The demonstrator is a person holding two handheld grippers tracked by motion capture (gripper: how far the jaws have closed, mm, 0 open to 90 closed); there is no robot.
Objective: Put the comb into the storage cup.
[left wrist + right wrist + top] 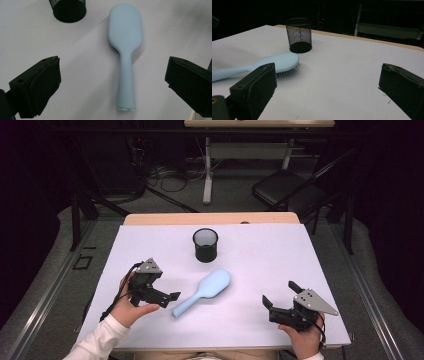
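Note:
A light blue hairbrush (205, 291) lies bristles-down on the white table top (265, 255), its handle pointing toward the front left. My left gripper (167, 290) is open just left of the handle's end. In the left gripper view the brush (126, 50) lies lengthwise ahead of my left gripper (113, 67), its handle end roughly level with the wide-apart jaws, which do not touch it. My right gripper (280, 293) stands open near the front right, holding nothing. The right gripper view has the brush (274, 62) at the left, beyond my right gripper (328, 72).
A black mesh cup (205, 245) stands upright behind the brush, also in the left gripper view as the cup (68, 10) and in the right gripper view as the cup (299, 35). Beyond the table's wooden far edge are a dark chair (285, 187) and floor cables.

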